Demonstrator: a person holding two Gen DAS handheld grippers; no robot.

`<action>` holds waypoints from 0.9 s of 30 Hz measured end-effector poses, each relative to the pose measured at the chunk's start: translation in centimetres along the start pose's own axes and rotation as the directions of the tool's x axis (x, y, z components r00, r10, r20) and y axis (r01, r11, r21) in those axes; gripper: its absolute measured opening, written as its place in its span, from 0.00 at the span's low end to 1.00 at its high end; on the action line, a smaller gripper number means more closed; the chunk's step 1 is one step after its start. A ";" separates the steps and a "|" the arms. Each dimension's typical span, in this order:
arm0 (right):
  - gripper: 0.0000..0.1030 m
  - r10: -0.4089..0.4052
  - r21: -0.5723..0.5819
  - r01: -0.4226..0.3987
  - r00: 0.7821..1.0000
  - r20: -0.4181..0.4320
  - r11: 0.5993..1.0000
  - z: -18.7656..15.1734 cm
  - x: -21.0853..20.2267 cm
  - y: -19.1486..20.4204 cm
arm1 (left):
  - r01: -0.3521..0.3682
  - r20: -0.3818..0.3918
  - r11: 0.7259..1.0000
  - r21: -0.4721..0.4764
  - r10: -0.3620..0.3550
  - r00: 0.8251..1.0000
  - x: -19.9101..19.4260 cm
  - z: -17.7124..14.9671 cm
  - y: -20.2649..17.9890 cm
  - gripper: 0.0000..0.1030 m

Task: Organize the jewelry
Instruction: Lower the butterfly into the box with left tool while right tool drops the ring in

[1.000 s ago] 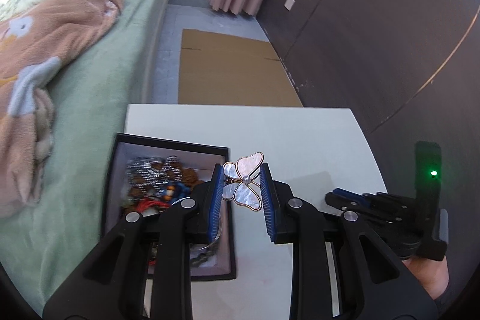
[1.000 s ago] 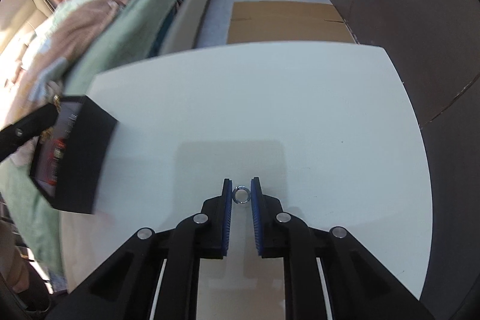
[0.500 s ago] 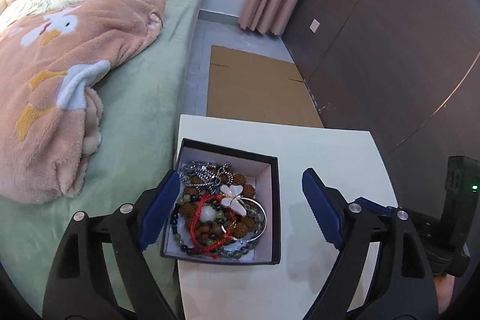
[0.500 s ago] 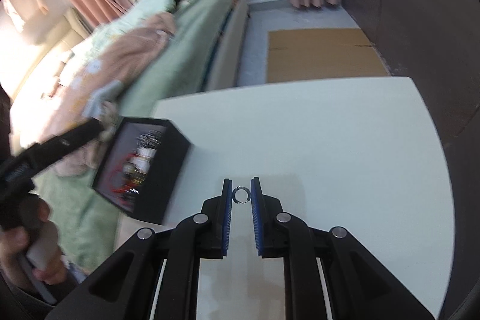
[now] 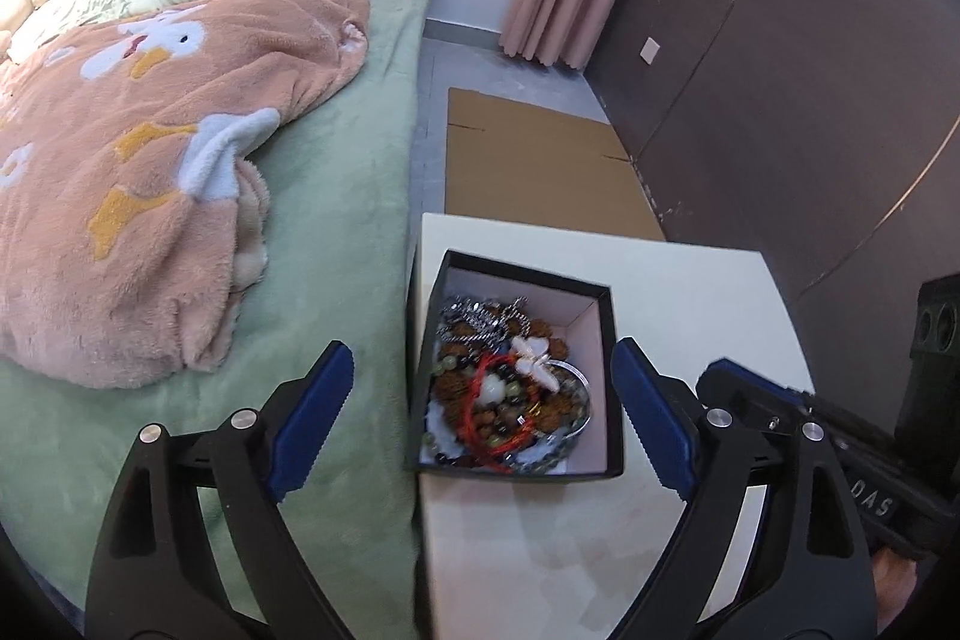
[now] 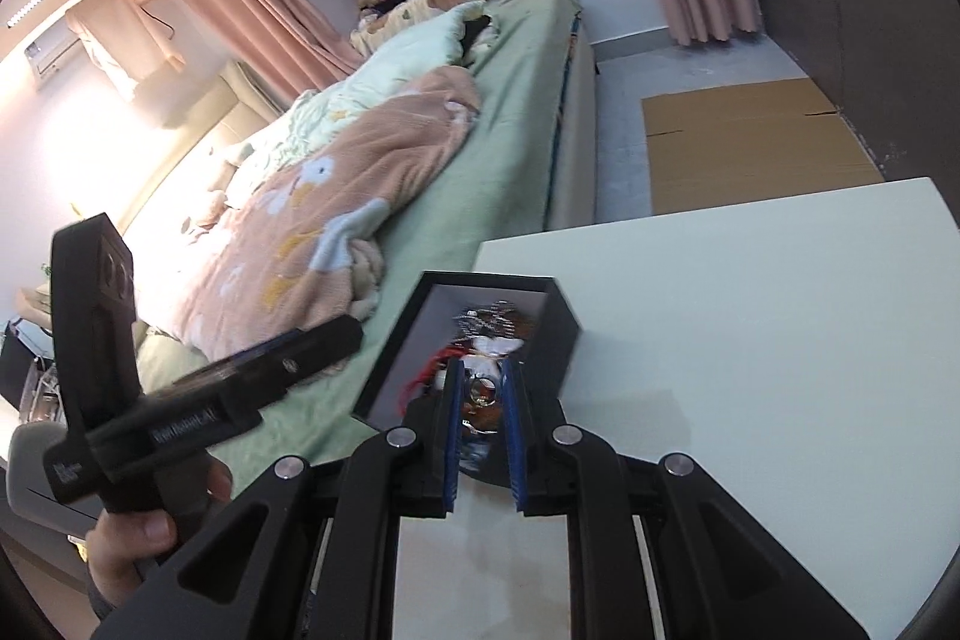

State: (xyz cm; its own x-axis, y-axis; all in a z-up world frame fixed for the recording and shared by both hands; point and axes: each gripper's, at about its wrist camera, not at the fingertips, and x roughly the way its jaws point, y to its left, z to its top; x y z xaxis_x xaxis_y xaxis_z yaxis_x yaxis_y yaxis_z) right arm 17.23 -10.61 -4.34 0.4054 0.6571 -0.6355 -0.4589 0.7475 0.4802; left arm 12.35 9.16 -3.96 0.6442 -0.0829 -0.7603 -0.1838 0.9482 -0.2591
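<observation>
Ring [image 6: 480, 388] between right claw [image 6: 480, 391] fingers — above box [image 6: 555, 340]

Black box [image 5: 606, 376] holds tangled beads, butterfly pendant [image 5: 536, 359] on top.

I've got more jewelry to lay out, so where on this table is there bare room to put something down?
The white table is bare to the right of the black box, out to its far and right edges, and also in front of the box. The box sits at the table's left edge by the bed and is piled with jewelry.
</observation>
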 end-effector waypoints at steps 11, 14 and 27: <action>0.35 0.098 0.054 -0.099 0.995 0.023 0.994 1.0 1.6 0.6 | -0.013 0.020 1.000 -0.013 0.013 1.000 -1.7 -0.7 2.3 0.90; 0.70 0.077 0.054 -0.080 0.996 0.055 0.995 0.9 0.4 0.3 | -0.016 0.024 1.000 -0.003 0.016 1.000 -2.0 -0.9 2.3 0.90; 0.77 -0.115 -0.010 0.114 0.993 -0.038 0.993 -0.4 -2.5 -1.1 | 0.024 0.026 0.997 0.075 -0.026 0.999 -2.9 -1.7 -0.4 0.95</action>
State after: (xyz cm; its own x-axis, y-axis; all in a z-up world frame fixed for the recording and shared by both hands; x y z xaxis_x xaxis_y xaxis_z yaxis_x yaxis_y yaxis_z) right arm 16.46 -13.11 -3.52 0.4248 0.5629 -0.7090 -0.4173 0.8168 0.3984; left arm 9.28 8.51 -2.69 0.6680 -0.0997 -0.7374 -0.1119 0.9662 -0.2320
